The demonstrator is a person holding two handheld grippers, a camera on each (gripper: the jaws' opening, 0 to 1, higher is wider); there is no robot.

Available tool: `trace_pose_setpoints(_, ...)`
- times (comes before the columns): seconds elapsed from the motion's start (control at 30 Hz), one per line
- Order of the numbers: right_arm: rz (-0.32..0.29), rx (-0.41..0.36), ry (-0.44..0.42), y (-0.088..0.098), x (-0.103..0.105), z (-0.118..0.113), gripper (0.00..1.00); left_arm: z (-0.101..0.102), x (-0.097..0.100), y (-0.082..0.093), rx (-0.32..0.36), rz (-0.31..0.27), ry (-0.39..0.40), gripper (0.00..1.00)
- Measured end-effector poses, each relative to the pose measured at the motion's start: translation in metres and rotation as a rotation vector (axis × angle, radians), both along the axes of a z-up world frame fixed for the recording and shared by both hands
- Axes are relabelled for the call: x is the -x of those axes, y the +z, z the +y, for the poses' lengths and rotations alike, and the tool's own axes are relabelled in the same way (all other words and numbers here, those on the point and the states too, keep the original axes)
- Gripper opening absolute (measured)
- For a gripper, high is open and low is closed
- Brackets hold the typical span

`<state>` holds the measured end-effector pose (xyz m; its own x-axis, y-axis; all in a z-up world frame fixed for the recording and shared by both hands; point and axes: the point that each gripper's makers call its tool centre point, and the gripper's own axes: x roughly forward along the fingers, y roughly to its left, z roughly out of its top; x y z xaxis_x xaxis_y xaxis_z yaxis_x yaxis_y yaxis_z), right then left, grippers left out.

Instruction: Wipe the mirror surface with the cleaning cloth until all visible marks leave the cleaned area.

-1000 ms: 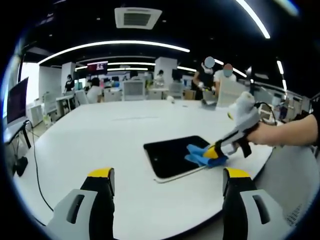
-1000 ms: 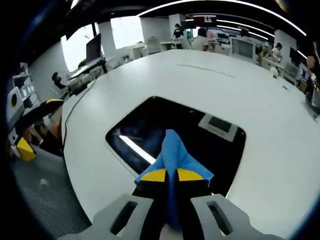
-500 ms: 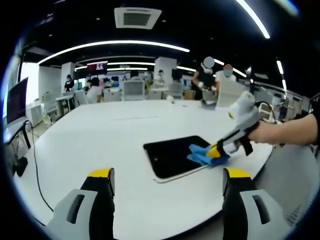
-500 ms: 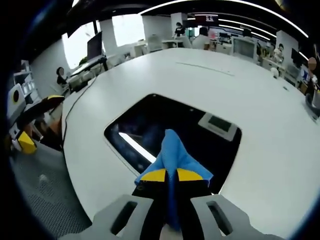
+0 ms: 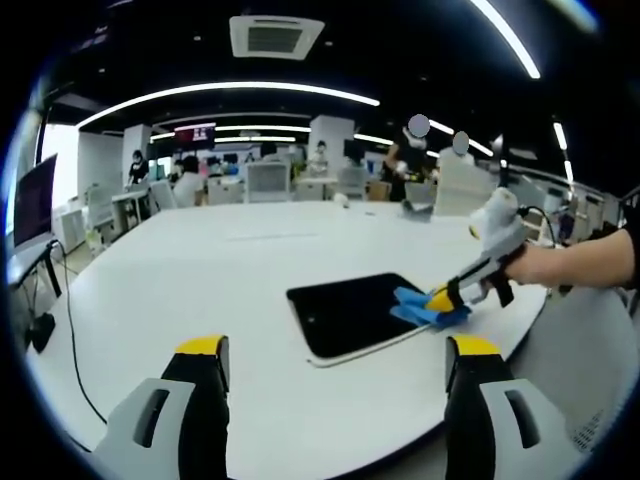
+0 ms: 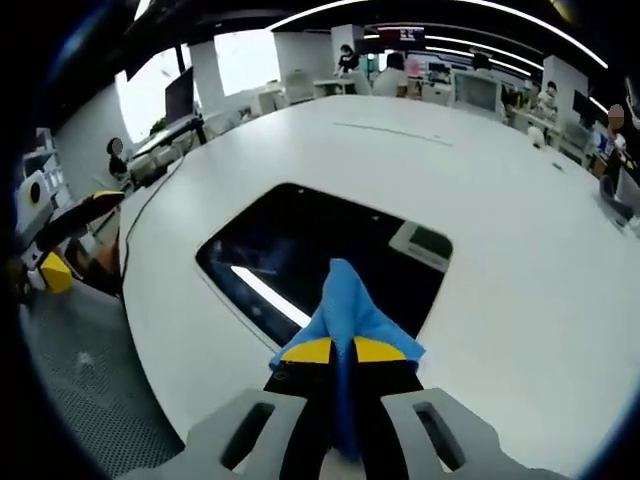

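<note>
Mirror (image 5: 352, 312) — dark panel flat on white table (image 5: 220, 280), near right edge. Right gripper (image 5: 441, 298) clenched on blue cleaning cloth (image 6: 350, 318) at mirror's near-right corner. Left gripper (image 5: 335, 355) — jaws apart, grasping nothing, hovering near table edge; right gripper view alone shows ceiling lights reflected in mirror.

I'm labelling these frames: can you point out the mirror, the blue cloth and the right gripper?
mirror (image 6: 300, 250), right gripper view, dark glass centre.
blue cloth (image 6: 350, 305), right gripper view, raised fold.
right gripper (image 5: 440, 300), left gripper view, yellow tips.

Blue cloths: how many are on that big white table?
1. The blue cloth is pinched in the right gripper, at the edge of the dark mirror. Others may be hidden.
</note>
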<state>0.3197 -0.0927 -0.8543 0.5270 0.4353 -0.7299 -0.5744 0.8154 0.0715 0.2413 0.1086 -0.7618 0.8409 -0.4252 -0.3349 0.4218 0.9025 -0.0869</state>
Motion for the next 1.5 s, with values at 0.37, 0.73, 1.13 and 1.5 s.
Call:
trace_pose_setpoints(0.37,-0.014,0.002,0.008,0.000,-0.011,-0.003,0.01,0.000,-0.001,0.001,0.006,-0.002,0.002,0.89)
trace_pose_setpoints(0.73,-0.020,-0.003,-0.017,0.000,-0.034,-0.005,0.01,-0.001,0.000,0.001,0.006,-0.001,-0.004,0.89)
trace_pose_setpoints(1.13,-0.024,0.007,-0.028,0.000,-0.064,-0.007,0.01,-0.001,0.000,0.000,0.000,0.002,-0.004,0.88)
trace_pose_setpoints(1.5,-0.038,-0.001,-0.053,0.000,-0.086,-0.010,0.01,0.000,-0.001,0.000,0.000,0.004,-0.002,0.88)
